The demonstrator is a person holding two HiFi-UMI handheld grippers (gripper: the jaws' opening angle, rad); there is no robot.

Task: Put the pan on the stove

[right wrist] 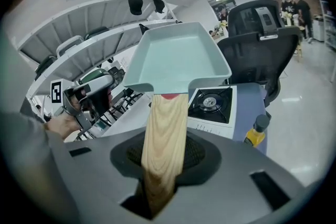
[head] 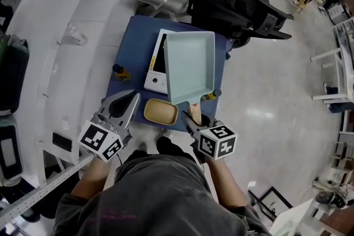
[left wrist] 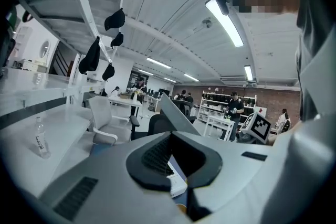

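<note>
Pan (head: 189, 66) is pinched by its handle (right wrist: 165, 134) in my right gripper (right wrist: 163, 165); the left gripper (left wrist: 181, 162) stands spread and empty beside it. Farther out, the pan hangs above the stove (right wrist: 212, 105), not down yet. I judge 1 step remains: lowering it onto the burner (right wrist: 210, 102).

You wear a dark grey short-sleeved T-shirt (head: 160, 185) with faint pink print on the front, and a dark shoe (head: 167, 145) shows below it. Your left tool (head: 128, 103) and right tool (head: 191, 118) have pale grey bodies with black, finely ribbed pads (right wrist: 195, 152) lining the jaws. Each carries a white cube (head: 101, 141) printed with black square markers.
</note>
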